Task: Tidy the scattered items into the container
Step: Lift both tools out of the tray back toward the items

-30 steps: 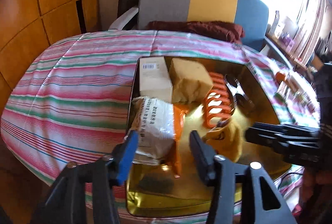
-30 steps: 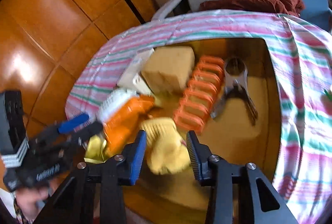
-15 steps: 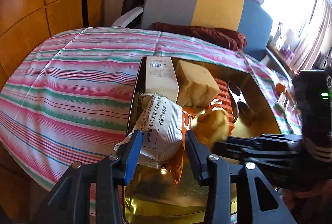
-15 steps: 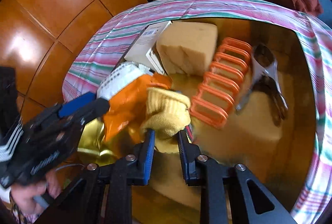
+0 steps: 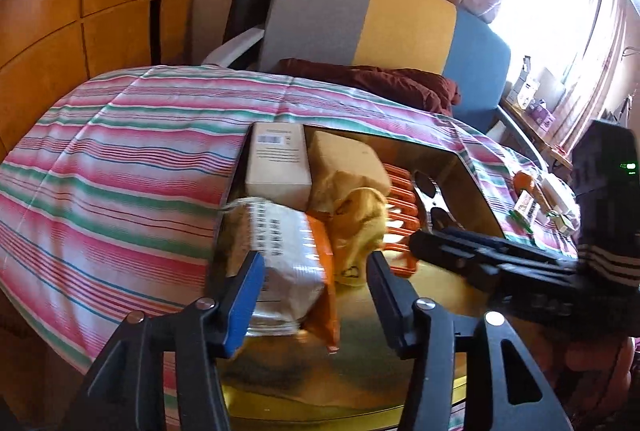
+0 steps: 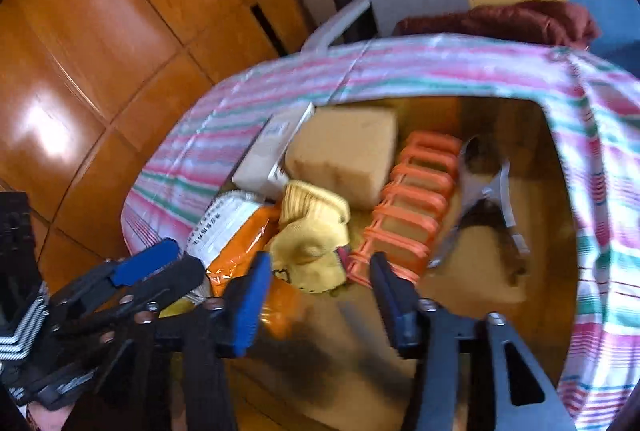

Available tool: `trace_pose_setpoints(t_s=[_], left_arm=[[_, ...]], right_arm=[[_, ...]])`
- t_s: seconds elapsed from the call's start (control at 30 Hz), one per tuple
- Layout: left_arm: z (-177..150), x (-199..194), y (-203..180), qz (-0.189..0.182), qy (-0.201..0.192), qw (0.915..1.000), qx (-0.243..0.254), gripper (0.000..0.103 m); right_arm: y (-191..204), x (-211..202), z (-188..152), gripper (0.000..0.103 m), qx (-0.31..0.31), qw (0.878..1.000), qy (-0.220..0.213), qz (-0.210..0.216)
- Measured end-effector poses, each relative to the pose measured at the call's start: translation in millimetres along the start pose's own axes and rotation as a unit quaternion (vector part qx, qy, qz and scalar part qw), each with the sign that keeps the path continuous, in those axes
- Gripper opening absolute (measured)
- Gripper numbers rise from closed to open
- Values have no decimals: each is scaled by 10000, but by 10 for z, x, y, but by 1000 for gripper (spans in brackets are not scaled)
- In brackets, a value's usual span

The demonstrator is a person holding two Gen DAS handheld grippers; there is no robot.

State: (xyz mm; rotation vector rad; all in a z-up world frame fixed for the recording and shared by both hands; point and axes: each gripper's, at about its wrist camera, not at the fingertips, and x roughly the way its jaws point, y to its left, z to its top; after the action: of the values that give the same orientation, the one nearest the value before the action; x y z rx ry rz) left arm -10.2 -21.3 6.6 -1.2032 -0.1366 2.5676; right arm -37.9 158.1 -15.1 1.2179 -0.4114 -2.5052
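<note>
A crumpled yellow glove (image 6: 310, 247) lies in the gold container (image 6: 472, 311). Both the right tongs (image 6: 320, 283) and left tongs (image 5: 316, 285) are opening, gripping nothing.

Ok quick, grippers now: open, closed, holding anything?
Left gripper: opening, snack packet between the jaws, not clamped.
Right gripper: opening, holding nothing; yellow sock lies just beyond.

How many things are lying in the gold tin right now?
6: white box and sponge at the back, snack bag, yellow sock, orange rack, metal clamp. More may hide underneath.
</note>
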Motion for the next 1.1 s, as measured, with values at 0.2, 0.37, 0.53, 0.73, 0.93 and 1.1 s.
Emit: trace_pose_setpoints(t_s=[0.2, 0.37, 0.53, 0.73, 0.93, 1.1], left_arm=[[84, 82, -352, -286, 114, 9992, 253, 58], [127, 124, -703, -466, 107, 9968, 634, 58], [110, 184, -985, -573, 212, 9936, 954, 58], [142, 293, -1417, -852, 363, 9862, 1371, 58], [190, 454, -2025, -1246, 528, 9721, 1916, 58], [140, 583, -2408, -1529, 763, 9608, 2185, 58]], right_arm=[[-199, -370, -17, 59, 95, 9976, -560, -399], [-563, -620, -74, 68, 656, 9924, -816, -652], [-1045, -890, -225, 70, 1178, 9818, -1016, -1093], [-1754, -1207, -513, 74, 1910, 9591, -1151, -1742], [-2445, -1557, -698, 74, 2358, 9332, -1238, -2412], [-3042, -1839, -670, 78, 2610, 9091, -1300, -2976]])
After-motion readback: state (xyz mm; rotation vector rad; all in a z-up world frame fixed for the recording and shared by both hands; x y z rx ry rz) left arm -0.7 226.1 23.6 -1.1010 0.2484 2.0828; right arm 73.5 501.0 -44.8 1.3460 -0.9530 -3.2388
